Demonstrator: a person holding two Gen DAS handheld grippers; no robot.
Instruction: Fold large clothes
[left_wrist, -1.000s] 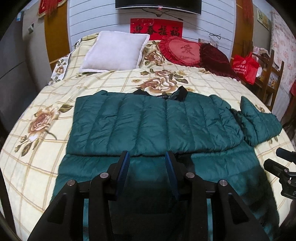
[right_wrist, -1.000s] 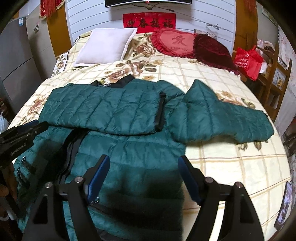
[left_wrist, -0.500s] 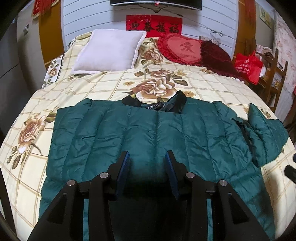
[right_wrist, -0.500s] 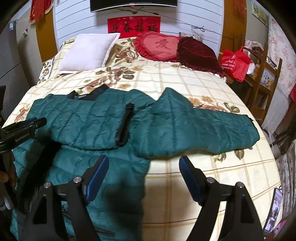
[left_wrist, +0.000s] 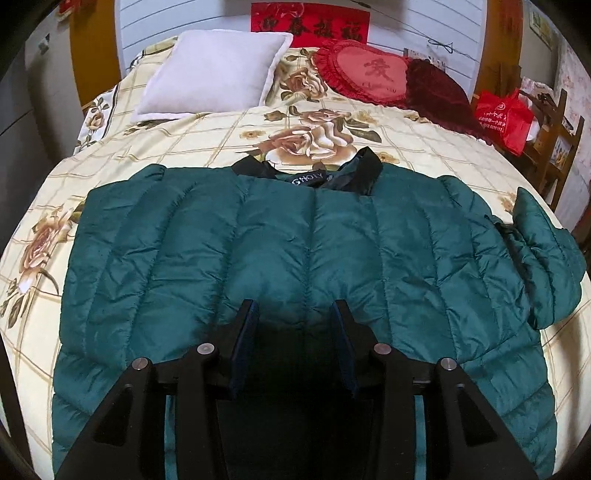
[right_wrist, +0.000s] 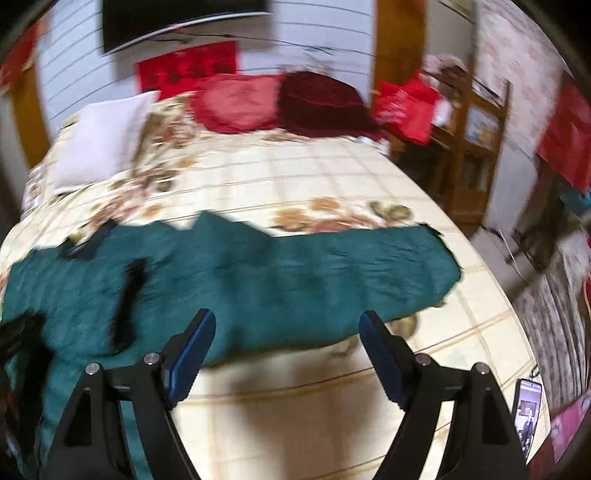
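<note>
L gripper: black two-finger gripper w/ blue pads (left_wrist: 295, 308), pointing fwd along the bed, level, low over the jacket's lower half. Fingers (left_wrist: 245, 325) apart w/ a moderate gap, nothing between them; only fabric shows below the gap.
R gripper: same type (right_wrist: 286, 321), fingers (right_wrist: 195, 341) spread wide, holding nothing. Tilted, pointing across the bed's right part; tips sit over the sleeve's near edge. Frame is motion-blurred, detail soft.
jacket: dark green quilted puffer jacket (left_wrist: 295, 236) lying on the bed, black collar (left_wrist: 364, 171) twd the pillows, label visible at the neck. Upper layer lies flat over the body; a lower layer sticks out beneath twd the camera.
sleeve: right-side green sleeve (right_wrist: 351, 266) stretched flat sideways over the bedspread, cuff twd the bed's right edge. In L wrist view only its bunched near part shows (left_wrist: 546, 258).
bed: cream bedspread w/ grid lines and rose print (left_wrist: 207, 140), jacket roughly centred across it.
pillows: pale grey square pillow (left_wrist: 218, 70) at head left; red heart-shaped frilled cushion (left_wrist: 369, 70) next to it; dark maroon cushion (left_wrist: 439, 92) touching the red one.
side: red plastic bag (left_wrist: 504, 118) on wooden furniture right of bed; phone w/ lit screen (right_wrist: 528, 410) near bottom right in R wrist view, support unclear.
</note>
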